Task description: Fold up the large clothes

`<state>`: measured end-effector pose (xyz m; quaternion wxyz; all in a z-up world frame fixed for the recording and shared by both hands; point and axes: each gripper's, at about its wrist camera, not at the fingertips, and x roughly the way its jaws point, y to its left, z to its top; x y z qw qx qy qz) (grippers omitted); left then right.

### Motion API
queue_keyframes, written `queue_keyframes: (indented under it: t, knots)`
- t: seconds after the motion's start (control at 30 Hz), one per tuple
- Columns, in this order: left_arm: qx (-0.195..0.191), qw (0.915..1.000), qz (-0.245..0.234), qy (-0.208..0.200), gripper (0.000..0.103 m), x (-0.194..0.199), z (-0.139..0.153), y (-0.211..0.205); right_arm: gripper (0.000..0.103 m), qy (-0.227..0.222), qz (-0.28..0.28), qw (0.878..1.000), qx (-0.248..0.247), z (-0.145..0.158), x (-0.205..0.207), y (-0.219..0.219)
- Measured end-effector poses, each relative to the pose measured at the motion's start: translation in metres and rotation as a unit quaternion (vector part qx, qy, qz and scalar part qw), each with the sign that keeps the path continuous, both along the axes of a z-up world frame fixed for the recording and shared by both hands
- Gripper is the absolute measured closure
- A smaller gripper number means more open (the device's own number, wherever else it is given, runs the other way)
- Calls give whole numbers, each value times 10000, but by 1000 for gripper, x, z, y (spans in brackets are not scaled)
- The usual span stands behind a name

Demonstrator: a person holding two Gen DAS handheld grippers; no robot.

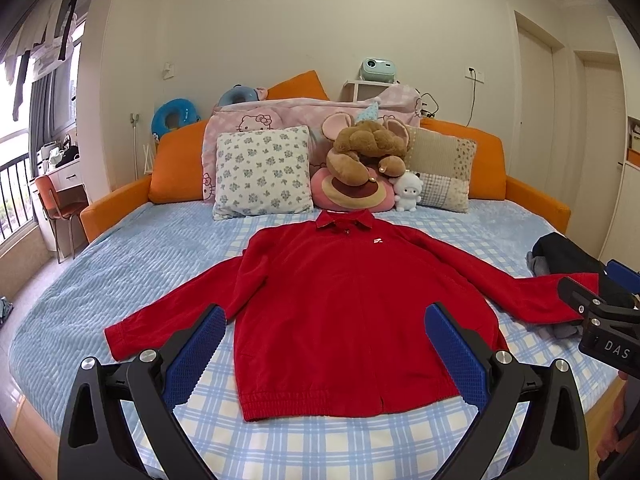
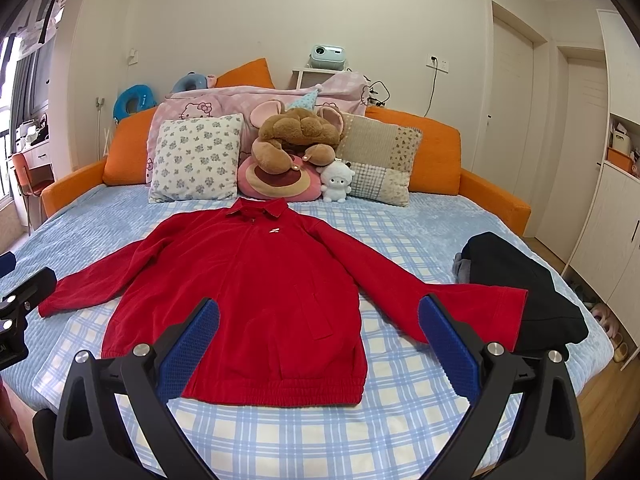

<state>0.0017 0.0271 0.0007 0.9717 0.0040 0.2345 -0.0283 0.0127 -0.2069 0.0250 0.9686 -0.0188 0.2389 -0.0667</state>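
Red jacket point(image 1: 340, 300) point(image 2: 248, 280) is lying flat, front up, on the bed point(image 1: 120, 264) point(image 2: 420, 232), collar pointing toward the pillows at the head edge, elastic hem pointing toward the foot edge. Long axis is running head to foot; both sleeves are spreading out sideways and slightly down toward the side edges. Left gripper point(image 1: 326, 344) is hovering above the foot edge, jaws spread wide, holding nothing; the jacket body is sitting between and beyond its blue pads point(image 1: 192, 356). Right gripper point(image 2: 320, 340) is also hanging released over the foot edge, with the hem just ahead and the right sleeve cuff lying near its right pad. A dark folded garment point(image 1: 560, 256) point(image 2: 528, 288) is lying by the bed's right edge, just beside that cuff. A floral pillow point(image 1: 262, 172) point(image 2: 196, 156) and a brown plush toy point(image 1: 368, 148) point(image 2: 298, 136) are sitting at the head edge.
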Motion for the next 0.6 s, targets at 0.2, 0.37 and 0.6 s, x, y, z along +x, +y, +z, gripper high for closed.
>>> queue_keyframes:
  t: [0.2, 0.37, 0.6]
  knots:
    - [5, 10000, 15, -2, 2, 0, 1, -3, 4, -3, -8, 10000, 2, 0, 0, 1]
    - [-32, 10000, 19, 11, 2, -1, -2, 0, 4, -9, -6, 10000, 13, 2, 1, 3]
    - [0, 10000, 50, 6, 2, -2, -6, 7, 4, 4, 5, 10000, 5, 2, 2, 6]
